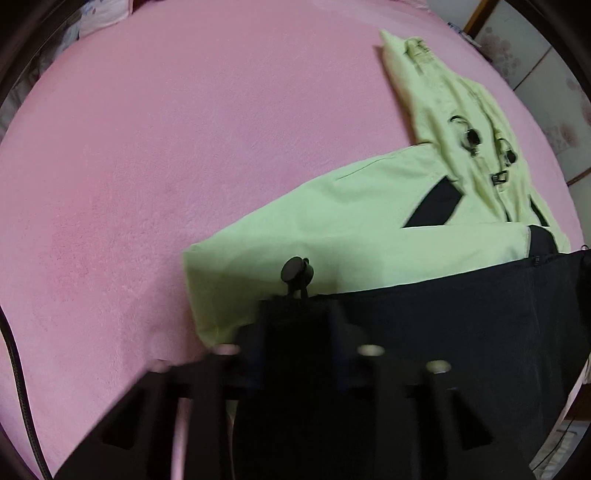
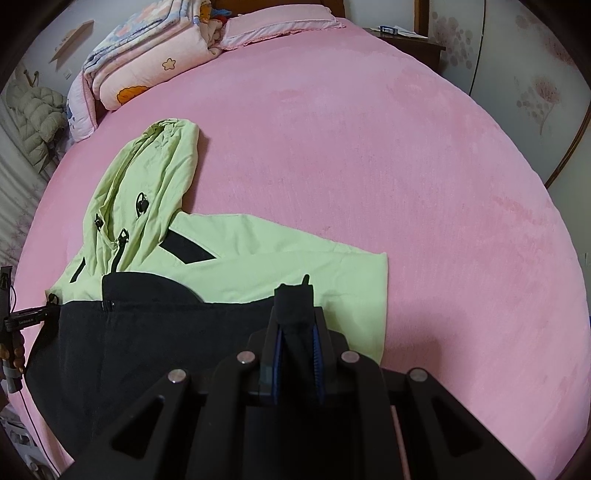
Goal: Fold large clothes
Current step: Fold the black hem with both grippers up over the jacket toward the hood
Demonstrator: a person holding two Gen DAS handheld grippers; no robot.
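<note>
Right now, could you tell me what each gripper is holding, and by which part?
Both hold the jacket by its black hem: the left gripper and the right gripper each pinch one hem corner.

Right wrist view: jacket point(image 2: 229, 266) lies on the bed point(image 2: 406, 166), its hood point(image 2: 155, 177) toward 11 o'clock, its lower panel point(image 2: 140, 339) at 7 o'clock; folded quilt point(image 2: 147, 55) behind at 11 o'clock, nightstand point(image 2: 413, 40) at 1 o'clock.

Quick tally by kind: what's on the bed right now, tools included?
Hooded jacket, green and black: 1
Folded quilts: 1 stack
Pink pillow: 1
Tools: 2, left tool and right tool, both clamping the jacket's black hem
Total: 5
</note>
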